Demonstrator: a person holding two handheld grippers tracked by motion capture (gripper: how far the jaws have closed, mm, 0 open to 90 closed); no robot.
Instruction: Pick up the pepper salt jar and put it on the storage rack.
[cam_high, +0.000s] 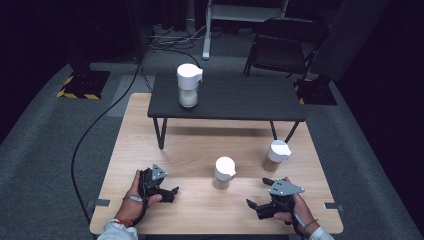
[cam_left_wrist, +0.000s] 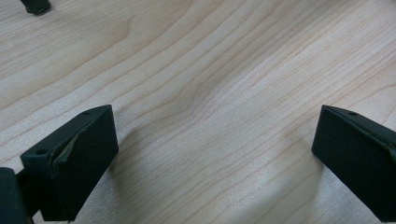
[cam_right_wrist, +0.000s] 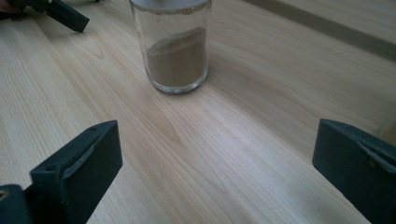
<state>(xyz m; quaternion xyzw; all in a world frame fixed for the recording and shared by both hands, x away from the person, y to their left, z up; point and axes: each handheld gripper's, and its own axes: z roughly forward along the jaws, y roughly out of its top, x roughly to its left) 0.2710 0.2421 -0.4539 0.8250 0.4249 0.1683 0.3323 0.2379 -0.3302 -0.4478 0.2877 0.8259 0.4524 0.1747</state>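
Observation:
Three glass jars with white lids are in the high view. One jar with white contents (cam_high: 189, 85) stands on a low black shelf table (cam_high: 240, 97). A middle jar (cam_high: 224, 173) and a right jar (cam_high: 276, 156), both holding brown powder, stand on the wooden table (cam_high: 200, 145). My left gripper (cam_high: 172, 194) rests near the front left, open, with bare wood between its jaws (cam_left_wrist: 215, 154). My right gripper (cam_high: 257, 193) is at the front right, open (cam_right_wrist: 215, 158), and faces the middle jar (cam_right_wrist: 175, 56) a short way ahead.
The black shelf table's legs (cam_high: 161, 132) stand on the wooden table's far half. A folding chair (cam_high: 282, 47) and cables (cam_high: 100, 120) are on the grey floor beyond. The left gripper's jaw (cam_right_wrist: 65, 16) appears at the top left of the right gripper view.

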